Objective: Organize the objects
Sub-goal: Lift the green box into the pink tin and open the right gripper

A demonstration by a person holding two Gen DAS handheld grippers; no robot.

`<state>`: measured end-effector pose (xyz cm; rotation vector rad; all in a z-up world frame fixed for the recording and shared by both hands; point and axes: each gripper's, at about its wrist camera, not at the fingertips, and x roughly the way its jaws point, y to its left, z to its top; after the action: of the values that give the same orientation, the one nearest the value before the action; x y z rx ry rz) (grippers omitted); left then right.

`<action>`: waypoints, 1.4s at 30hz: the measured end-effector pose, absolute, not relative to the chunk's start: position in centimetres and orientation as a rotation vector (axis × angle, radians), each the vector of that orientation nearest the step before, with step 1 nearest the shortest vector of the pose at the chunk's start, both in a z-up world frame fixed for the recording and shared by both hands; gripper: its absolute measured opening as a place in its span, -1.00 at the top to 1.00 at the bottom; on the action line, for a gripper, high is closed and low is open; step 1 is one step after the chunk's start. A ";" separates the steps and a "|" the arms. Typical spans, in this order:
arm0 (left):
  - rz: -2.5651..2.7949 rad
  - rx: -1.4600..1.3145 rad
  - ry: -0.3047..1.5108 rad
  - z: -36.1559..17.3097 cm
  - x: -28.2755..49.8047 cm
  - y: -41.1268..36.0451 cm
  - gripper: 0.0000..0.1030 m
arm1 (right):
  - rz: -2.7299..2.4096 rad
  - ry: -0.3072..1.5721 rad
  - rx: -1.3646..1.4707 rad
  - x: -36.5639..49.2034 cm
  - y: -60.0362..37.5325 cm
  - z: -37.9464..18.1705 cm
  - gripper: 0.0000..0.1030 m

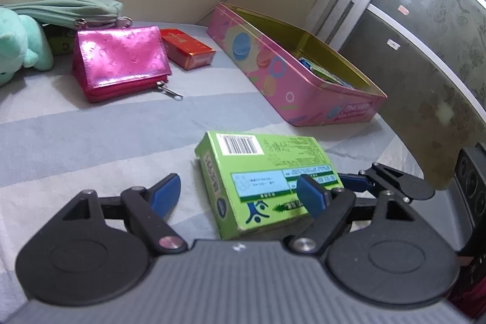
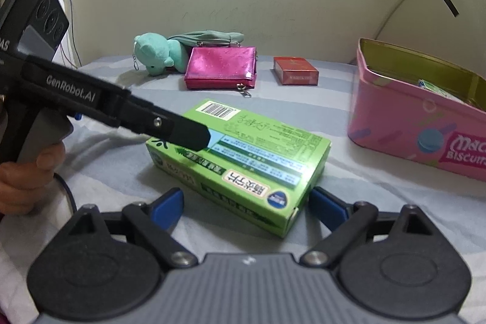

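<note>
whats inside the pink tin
The pink tin is open and holds a few small green and blue packets at one end. Its near wall hides the rest of the floor, so a full count is impossible.

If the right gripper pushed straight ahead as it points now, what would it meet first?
The green box. It lies directly ahead of the right gripper, whose open jaws straddle the box's near end. The pink pouch lies further along that line, though depth is hard to judge.
</note>
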<state>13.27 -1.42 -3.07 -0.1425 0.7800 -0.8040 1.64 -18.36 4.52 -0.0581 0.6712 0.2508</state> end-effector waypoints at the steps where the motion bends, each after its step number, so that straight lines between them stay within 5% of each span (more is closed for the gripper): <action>1: -0.794 -0.148 0.774 -3.0 13.3 -1.2 -0.64 | 0.252 0.670 -0.059 1.6 -18.3 4.5 -0.82; 6: -0.782 -0.159 0.785 -3.2 13.6 -1.1 -0.61 | 0.261 0.669 -0.037 2.0 -18.6 4.5 -0.82; 9: -0.809 -0.126 0.771 -3.3 13.1 -2.1 -0.37 | 0.270 0.663 -0.031 2.3 -18.6 4.5 -0.67; 19: -0.795 -0.203 0.689 0.6 14.0 -4.1 -0.38 | 0.223 0.458 -0.058 1.1 -20.2 7.8 -0.60; 28: -0.849 -0.068 0.589 4.6 20.0 -16.3 -0.39 | 0.085 0.393 -0.018 5.9 -29.6 11.6 -0.62; 36: -0.752 0.036 0.622 3.8 23.5 -25.9 -0.40 | -0.055 0.452 0.124 12.3 -37.3 10.2 -0.72; 42: -0.646 0.115 0.563 3.9 21.1 -25.5 -0.40 | -0.095 0.391 0.190 10.6 -38.2 8.9 -0.70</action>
<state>21.09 -25.52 3.86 0.1150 0.5635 -0.6465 10.64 -38.22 8.86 0.1902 0.3906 -0.0946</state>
